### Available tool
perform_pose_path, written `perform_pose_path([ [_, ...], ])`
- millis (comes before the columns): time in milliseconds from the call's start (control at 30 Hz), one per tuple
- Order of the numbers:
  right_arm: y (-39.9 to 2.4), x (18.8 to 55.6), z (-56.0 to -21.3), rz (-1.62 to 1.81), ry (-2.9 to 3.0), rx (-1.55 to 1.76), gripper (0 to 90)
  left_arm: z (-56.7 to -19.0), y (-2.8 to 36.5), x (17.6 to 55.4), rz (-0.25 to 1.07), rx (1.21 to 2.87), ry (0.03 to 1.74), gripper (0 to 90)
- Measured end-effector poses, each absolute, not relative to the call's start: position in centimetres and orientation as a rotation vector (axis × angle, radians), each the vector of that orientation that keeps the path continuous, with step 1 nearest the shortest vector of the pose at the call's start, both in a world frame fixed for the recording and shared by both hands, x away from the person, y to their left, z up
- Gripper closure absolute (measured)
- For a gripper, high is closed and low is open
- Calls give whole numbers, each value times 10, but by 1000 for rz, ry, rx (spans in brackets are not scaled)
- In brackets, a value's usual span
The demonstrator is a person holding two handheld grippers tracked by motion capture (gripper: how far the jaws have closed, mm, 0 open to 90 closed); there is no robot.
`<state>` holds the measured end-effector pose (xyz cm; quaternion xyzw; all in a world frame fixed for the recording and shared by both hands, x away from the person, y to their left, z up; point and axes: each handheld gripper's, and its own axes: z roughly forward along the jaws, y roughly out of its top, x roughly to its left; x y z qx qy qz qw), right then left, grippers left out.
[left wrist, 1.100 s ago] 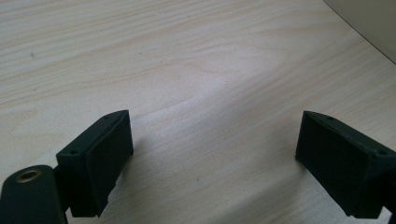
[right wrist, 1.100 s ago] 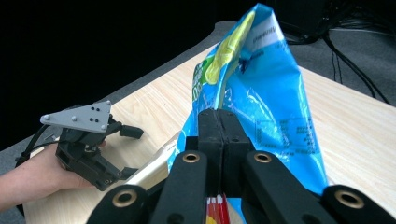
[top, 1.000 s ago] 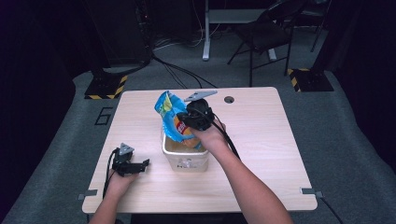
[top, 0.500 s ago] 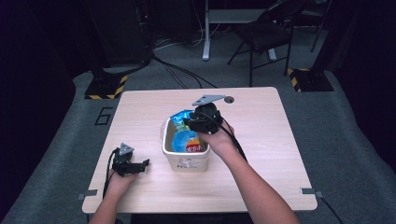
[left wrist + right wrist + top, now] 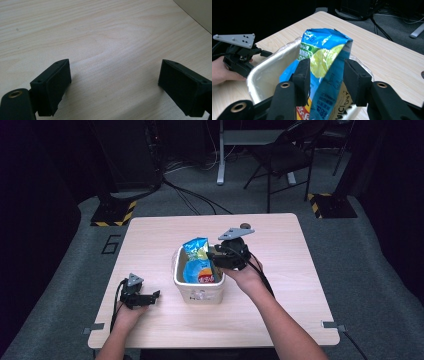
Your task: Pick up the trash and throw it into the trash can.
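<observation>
now, right gripper [image 5: 325, 77]: we have just been opening it; jaws flank chip bag [image 5: 324, 65], loosed.
bag: upright in tub [image 5: 197, 290], mid-tabletop.
left gripper [image 5: 115, 82]: open, idle, near edge.

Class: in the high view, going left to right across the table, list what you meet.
Left gripper → white tub → right gripper.

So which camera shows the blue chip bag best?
The right gripper view: the chip bag stands close up between the right gripper jaws, which have just been opening, its lime picture clear. The high view shows it small, standing in the white tub. The left gripper view looks at bare table.
</observation>
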<state>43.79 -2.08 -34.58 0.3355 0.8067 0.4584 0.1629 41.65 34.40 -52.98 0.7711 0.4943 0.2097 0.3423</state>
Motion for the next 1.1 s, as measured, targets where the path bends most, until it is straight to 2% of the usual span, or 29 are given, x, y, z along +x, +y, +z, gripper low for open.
perform_pose_path([
  [1100,-95,417,-391,1256,2190,1064,507,-530,344,417,545,2004,1284,106],
])
